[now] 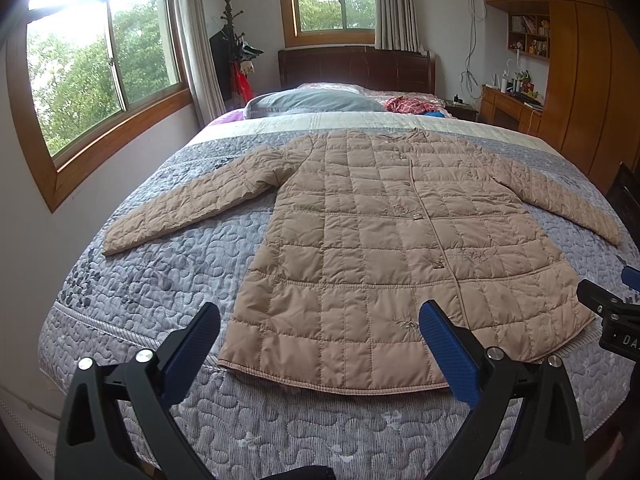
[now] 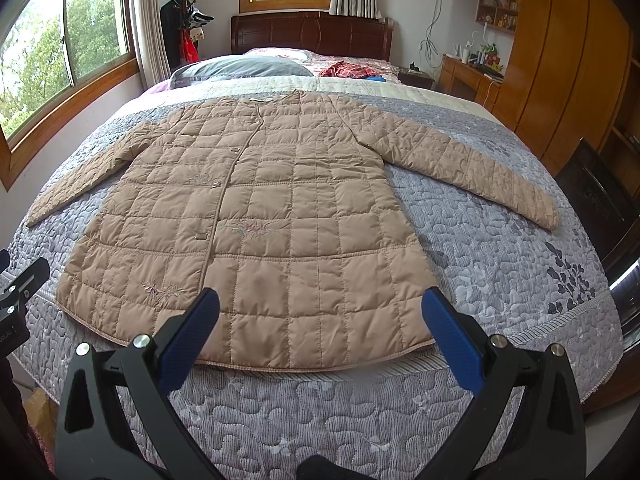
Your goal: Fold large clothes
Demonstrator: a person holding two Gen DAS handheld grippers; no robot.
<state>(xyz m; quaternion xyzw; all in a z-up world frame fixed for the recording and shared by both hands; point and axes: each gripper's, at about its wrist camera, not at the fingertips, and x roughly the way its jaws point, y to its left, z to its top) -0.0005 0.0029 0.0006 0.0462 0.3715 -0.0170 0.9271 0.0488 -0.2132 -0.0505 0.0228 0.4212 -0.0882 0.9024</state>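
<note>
A long beige quilted coat [image 1: 384,240] lies flat and face up on the bed, buttoned, both sleeves spread out to the sides, hem toward me. It also shows in the right wrist view [image 2: 264,216]. My left gripper [image 1: 320,320] is open and empty, held above the hem's left part. My right gripper [image 2: 320,304] is open and empty, above the hem's right part. The right gripper's body shows at the right edge of the left wrist view [image 1: 612,312]; the left gripper's body shows at the left edge of the right wrist view [image 2: 16,296].
The bed is covered by a grey patterned quilt [image 1: 160,272]. A grey pillow [image 1: 312,102] and red checked clothes [image 1: 412,104] lie near the dark headboard [image 1: 356,68]. A coat stand [image 1: 234,52] and windows are at the left, a wooden wardrobe [image 2: 560,60] and desk at the right.
</note>
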